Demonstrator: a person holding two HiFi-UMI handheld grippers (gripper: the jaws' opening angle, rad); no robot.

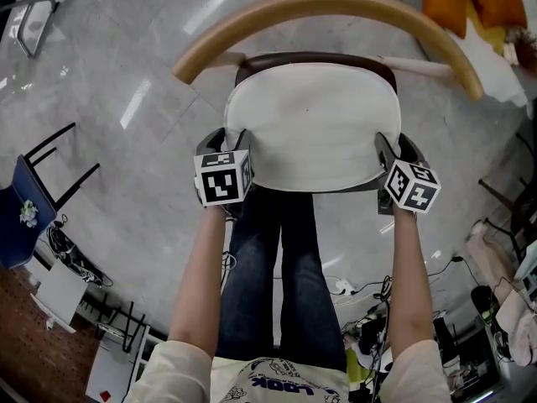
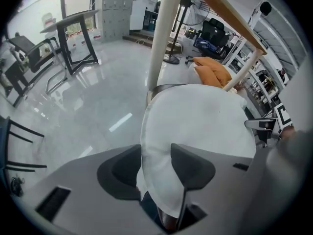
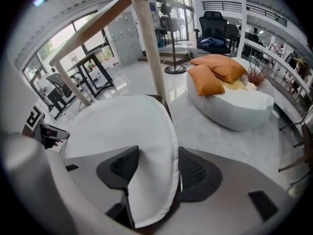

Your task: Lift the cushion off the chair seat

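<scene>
- Head view: the cushion [image 1: 312,124] lies flat on the chair seat [image 1: 315,58]. It is off-white, rounded and wider than deep, with a smooth, plain top, and it covers nearly the whole seat. Only a dark brown strip of seat shows behind it, under the curved wooden back rail [image 1: 336,7]
- Head view: the left claw [image 1: 235,138] is at the cushion's left front edge and the right claw [image 1: 389,147] is at its right front edge. Both point steeply down, and each marker cube faces the camera
- Left gripper view: the cushion [image 2: 195,126] is seen edge-on as a soft, puffy white pad with a rounded rim. The left claw [image 2: 154,170] has closed on that rim, and the fabric fills the gap and touches both dark pads [image 2: 193,168]. A pale wooden post [image 2: 164,33] of the chair rises behind
- Right gripper view: the cushion [image 3: 127,126] shows the same plump rim and a faint seam along its edge, with dark seat beneath it. The right claw [image 3: 154,170] stands wide and straddles the rim. The fabric lies against the inner pad [image 3: 122,168], and a thin line of shadow parts it from the outer one
- Right gripper view: beyond the chair, orange pillows [image 3: 215,72] lie on a white round couch [image 3: 244,106]
</scene>
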